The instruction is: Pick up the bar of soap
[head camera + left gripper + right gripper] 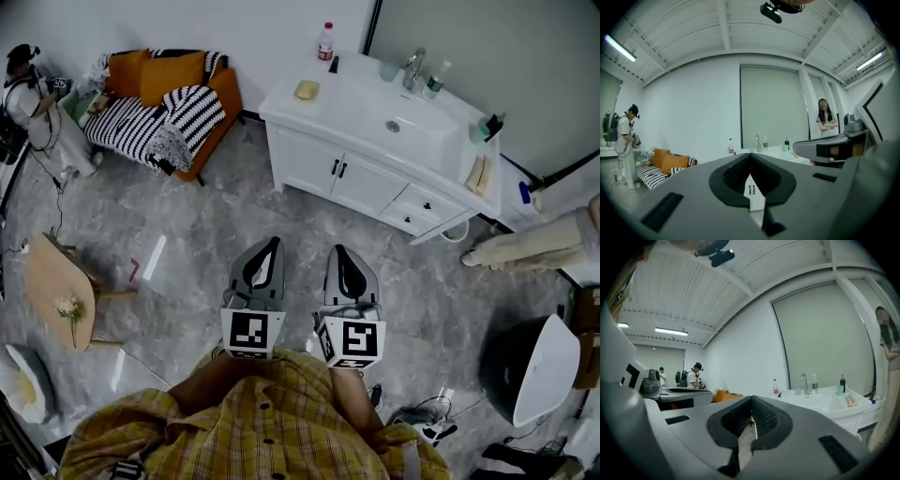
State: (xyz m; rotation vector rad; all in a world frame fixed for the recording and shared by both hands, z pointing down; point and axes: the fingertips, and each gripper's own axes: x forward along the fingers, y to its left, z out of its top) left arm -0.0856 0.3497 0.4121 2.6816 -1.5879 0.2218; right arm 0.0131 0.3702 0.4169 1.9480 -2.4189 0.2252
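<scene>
The left gripper (272, 246) and right gripper (337, 251) hang side by side, jaws pressed together on nothing, above the grey floor (187, 244). Ahead stands a white vanity (352, 103) (an orange sofa (214, 105) beside it); the bar of soap (307, 90) lies on its counter, well apart from both.

I see a white vanity (328, 164) against the far wall, with a tap (413, 67) behind its basin and a red-capped bottle (325, 42) at its back left corner. Left of it stands an orange sofa (225, 98) under a striped blanket (141, 127). A wooden table (47, 272) bearing flowers (68, 307) sits on the grey floor (187, 234). One person (28, 103) stands beside the sofa, another (826, 123) near the vanity, arms folded.
</scene>
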